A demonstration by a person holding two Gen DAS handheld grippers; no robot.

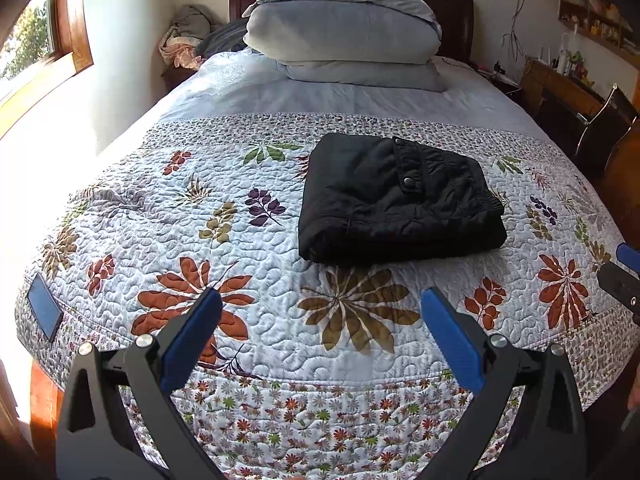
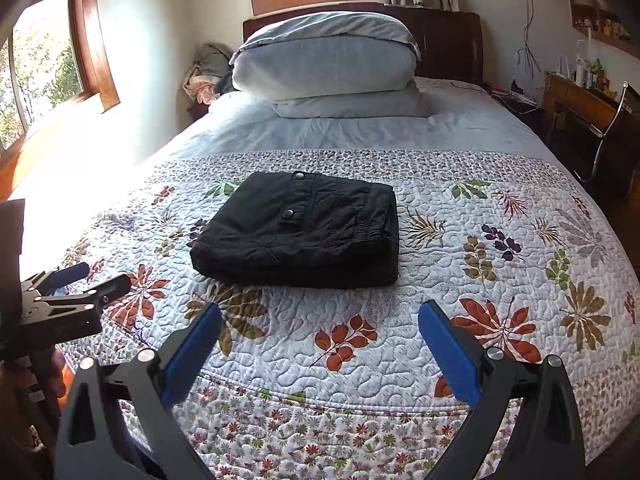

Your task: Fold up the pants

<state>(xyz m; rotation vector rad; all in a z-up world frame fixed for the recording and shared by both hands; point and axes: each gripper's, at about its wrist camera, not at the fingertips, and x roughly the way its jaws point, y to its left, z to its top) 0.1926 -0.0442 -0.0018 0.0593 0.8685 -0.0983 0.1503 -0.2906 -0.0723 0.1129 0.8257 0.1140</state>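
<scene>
Holding both blue-padded grippers, left (image 1: 320, 320) and right (image 2: 319, 324), spread apart, you are hovering near the folded black quilted pants (image 1: 396, 200) lying on the floral quilted bedspread (image 1: 280, 264).

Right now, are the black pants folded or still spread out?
Folded. The black pants lie as one compact, thick rectangle with stacked layers on the floral quilt; no leg extends out. Neither gripper touches them.

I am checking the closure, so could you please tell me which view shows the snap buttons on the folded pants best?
The right wrist view: both snap buttons on the folded black pants face the camera near centre. The left wrist view shows them too, but farther off and at an angle.
</scene>
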